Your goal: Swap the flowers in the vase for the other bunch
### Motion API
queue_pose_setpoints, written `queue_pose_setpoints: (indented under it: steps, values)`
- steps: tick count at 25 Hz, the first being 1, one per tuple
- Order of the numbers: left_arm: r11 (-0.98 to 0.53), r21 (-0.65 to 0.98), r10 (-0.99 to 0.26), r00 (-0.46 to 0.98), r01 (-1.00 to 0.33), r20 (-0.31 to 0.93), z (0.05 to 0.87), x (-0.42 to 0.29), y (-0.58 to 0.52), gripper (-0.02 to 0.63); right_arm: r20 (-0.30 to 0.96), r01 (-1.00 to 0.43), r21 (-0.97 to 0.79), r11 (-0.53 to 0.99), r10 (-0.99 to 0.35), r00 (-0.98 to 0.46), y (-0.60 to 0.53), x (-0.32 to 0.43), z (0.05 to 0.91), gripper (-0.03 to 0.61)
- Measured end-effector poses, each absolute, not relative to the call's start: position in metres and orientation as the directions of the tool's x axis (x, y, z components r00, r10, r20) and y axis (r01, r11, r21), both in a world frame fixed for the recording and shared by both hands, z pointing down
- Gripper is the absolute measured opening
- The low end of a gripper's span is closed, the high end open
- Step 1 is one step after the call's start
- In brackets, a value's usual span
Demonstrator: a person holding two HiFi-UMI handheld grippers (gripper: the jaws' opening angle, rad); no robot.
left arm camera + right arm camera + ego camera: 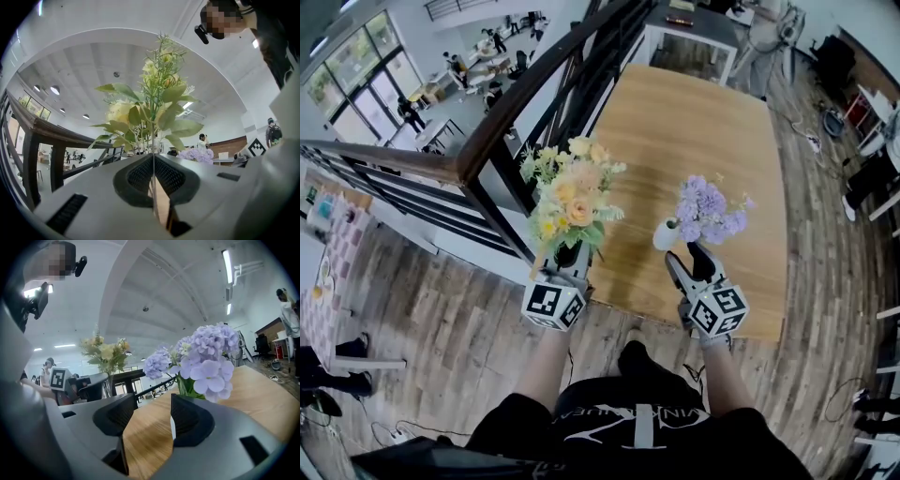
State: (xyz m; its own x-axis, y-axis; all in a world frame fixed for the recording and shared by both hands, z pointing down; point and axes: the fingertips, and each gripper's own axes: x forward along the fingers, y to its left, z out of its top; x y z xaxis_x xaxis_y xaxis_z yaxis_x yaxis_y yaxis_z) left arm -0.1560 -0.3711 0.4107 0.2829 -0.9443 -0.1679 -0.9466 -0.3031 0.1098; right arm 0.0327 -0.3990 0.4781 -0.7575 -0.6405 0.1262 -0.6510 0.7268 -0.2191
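Note:
A yellow and peach bouquet (567, 199) stands upright over the table's near left corner, its stems pinched in my left gripper (572, 261), which is shut on them. In the left gripper view the stems run up from the closed jaws of the left gripper (153, 159) into the bouquet (152, 105). Purple flowers (709, 210) sit in a small white vase (665, 234) on the wooden table (694, 122). My right gripper (690, 262) is open just on the near side of the vase. In the right gripper view, the right gripper (152, 411) holds nothing and the purple flowers (206, 357) rise past its right jaw.
A dark metal railing (516, 122) runs along the table's left side, with a lower floor beyond it. The table's near edge (675, 314) lies right under the grippers. The far half of the table is bare wood. Wooden floor (441, 319) surrounds the table.

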Motion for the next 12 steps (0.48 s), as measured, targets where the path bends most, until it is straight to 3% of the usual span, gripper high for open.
queue_pose_setpoints:
  steps: [12]
  values:
    - [-0.313, 0.111, -0.941, 0.292, -0.943, -0.171, 0.408, -0.169, -0.347, 0.014, 0.104, -0.643, -0.234, 0.73, -0.638, -0.763, -0.374, 0.017, 0.471, 0.229]
